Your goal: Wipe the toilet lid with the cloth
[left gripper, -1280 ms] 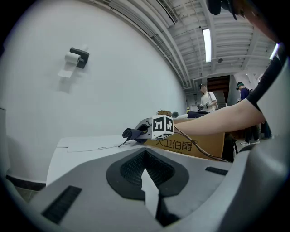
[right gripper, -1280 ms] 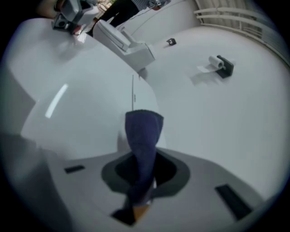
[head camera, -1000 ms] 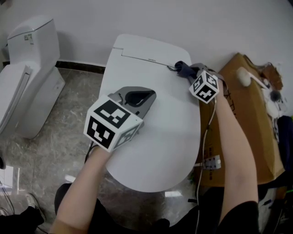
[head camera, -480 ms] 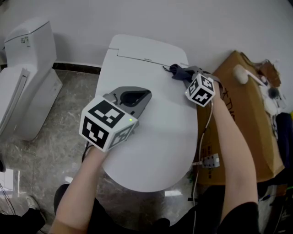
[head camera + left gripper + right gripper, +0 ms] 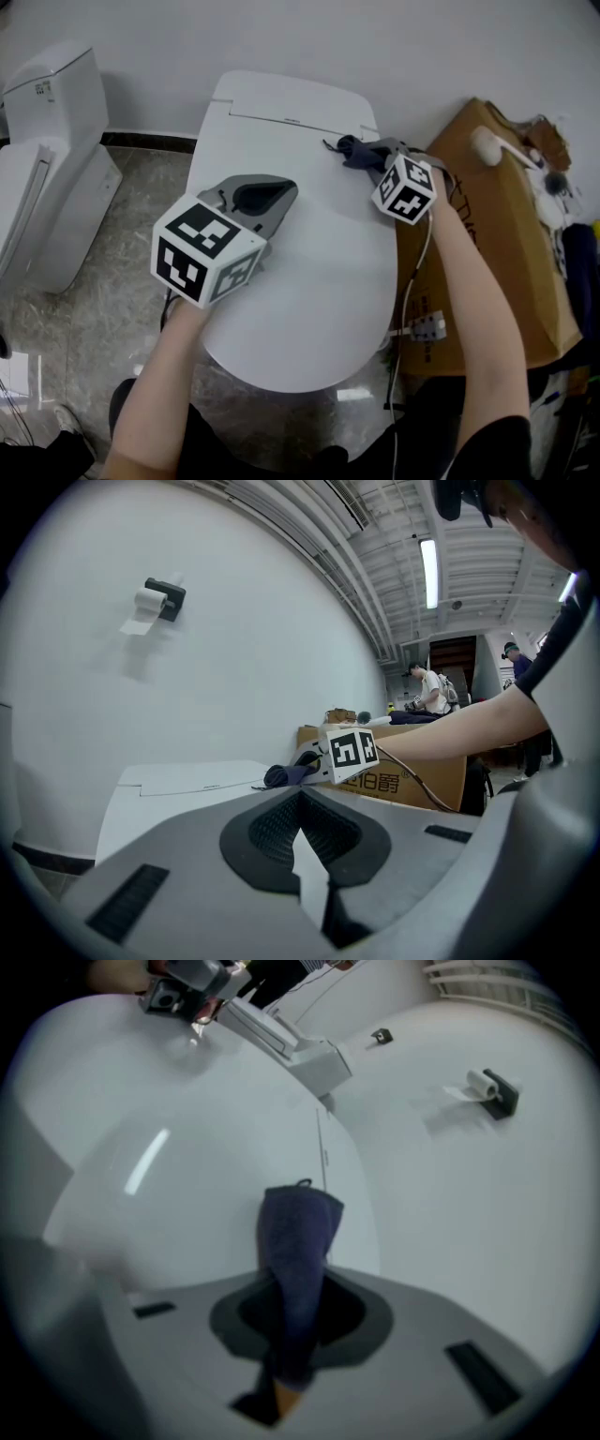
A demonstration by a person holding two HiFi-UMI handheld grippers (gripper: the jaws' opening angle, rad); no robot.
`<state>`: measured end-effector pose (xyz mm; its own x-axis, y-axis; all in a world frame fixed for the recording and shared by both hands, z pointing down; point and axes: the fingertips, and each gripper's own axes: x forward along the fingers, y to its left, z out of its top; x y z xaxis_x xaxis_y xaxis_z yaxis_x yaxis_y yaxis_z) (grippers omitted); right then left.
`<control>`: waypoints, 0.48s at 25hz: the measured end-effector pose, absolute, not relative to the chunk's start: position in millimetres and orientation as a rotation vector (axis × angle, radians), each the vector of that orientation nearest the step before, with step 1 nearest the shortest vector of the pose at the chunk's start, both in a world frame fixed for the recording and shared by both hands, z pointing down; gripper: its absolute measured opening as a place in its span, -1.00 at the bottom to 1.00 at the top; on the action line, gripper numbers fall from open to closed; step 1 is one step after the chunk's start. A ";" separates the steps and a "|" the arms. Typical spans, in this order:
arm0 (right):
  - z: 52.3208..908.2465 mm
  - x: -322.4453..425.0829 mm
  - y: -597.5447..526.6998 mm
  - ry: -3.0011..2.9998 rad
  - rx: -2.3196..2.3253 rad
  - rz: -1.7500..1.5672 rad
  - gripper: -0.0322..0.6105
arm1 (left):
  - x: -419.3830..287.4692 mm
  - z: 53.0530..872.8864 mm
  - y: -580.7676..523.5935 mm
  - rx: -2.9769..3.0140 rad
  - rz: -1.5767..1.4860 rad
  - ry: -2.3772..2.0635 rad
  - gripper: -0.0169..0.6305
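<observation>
Toilet lid (image 5: 309, 281): white, glossy, closed, lying flat. Cloth (image 5: 348, 148): dark blue, bunched, touching lid's rear right corner, pinched between right gripper (image 5: 364, 153) jaws.

I can see two toilets, the near toilet (image 5: 309, 281) and the far toilet (image 5: 52, 122), two grippers, the left gripper (image 5: 270, 195) and the right gripper (image 5: 373, 153), one cloth (image 5: 298, 1241), one box (image 5: 497, 244) and one paper roll (image 5: 483, 1084).

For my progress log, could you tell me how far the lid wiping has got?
Done: the right gripper is clamped on the cloth. In hand: the cloth rests on the toilet lid's rear right edge. Left, apparently: the lid's broad front, under the shut, empty left gripper.
</observation>
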<state>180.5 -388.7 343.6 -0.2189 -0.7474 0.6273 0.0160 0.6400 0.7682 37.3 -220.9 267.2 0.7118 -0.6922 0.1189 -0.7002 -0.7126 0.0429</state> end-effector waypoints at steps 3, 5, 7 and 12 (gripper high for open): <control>343.7 181.2 -382.4 -1.661 0.606 -0.787 -0.70 | 37.2 267.2 -221.0 2.828 0.143 -1.154 -0.91; 343.7 181.5 -378.4 -1.658 0.605 -0.792 -0.70 | 37.3 267.2 -220.7 2.829 0.144 -1.154 -0.91; 343.4 181.3 -374.4 -1.652 0.603 -0.802 -0.70 | 37.5 267.3 -220.5 2.828 0.146 -1.154 -0.91; 343.7 180.9 -363.7 -1.658 0.604 -0.806 -0.70 | 37.5 267.1 -220.6 2.828 0.145 -1.155 -0.91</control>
